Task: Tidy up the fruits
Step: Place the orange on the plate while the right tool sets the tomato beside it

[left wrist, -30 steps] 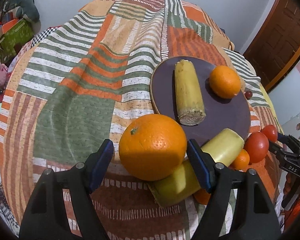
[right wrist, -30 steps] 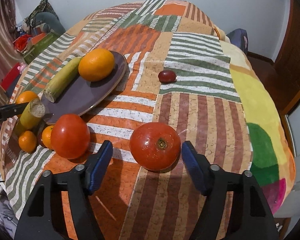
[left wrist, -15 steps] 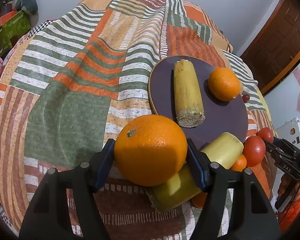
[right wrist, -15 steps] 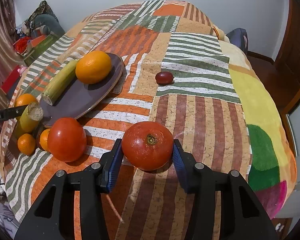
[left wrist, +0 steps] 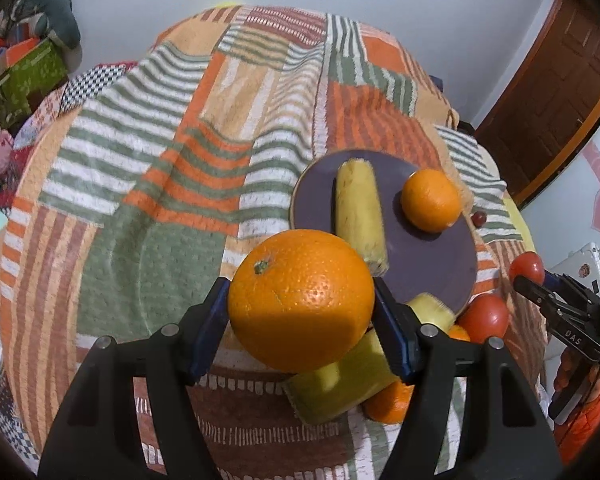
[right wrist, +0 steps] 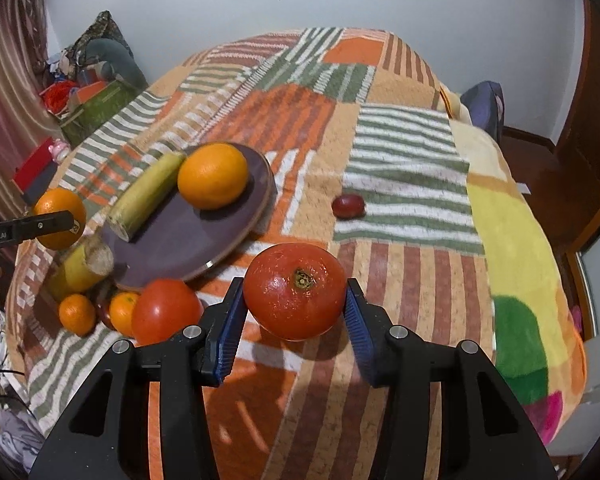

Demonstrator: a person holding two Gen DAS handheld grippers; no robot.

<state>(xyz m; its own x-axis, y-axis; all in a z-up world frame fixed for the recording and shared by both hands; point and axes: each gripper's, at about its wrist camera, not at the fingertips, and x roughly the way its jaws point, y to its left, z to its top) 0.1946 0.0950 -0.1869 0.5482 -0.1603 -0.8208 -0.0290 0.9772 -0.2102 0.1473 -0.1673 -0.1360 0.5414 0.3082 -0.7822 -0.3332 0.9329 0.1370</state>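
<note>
The left gripper (left wrist: 300, 326) pinches a large orange (left wrist: 301, 300) between its blue pads, which press on both flanks of the fruit. The orange has a glossy, pitted skin and a small green stem scar near its upper left; it hangs above the striped blanket (left wrist: 148, 208), in front of the near rim of the plate (left wrist: 432, 276).

The right gripper (right wrist: 294, 330) pinches a red tomato (right wrist: 295, 290), the pads tight against its sides. The tomato is round and shiny, its brown dried stem spot facing the camera, and its shadow lies on the blanket below, so it seems to be off the cloth.

The dark purple plate holds a smaller orange (right wrist: 213, 175) and a yellow-green length of banana (right wrist: 146, 196), cut flat at the near end, lying just beside each other. A second banana piece (right wrist: 81, 266) leans against the plate's near edge. Beside it sit two little oranges (right wrist: 76, 313) and another tomato (right wrist: 165, 311), close together, though the spot between them is too shadowed to read. A small dark red fruit (right wrist: 348, 205) lies alone on the blanket, well apart from the plate.
</note>
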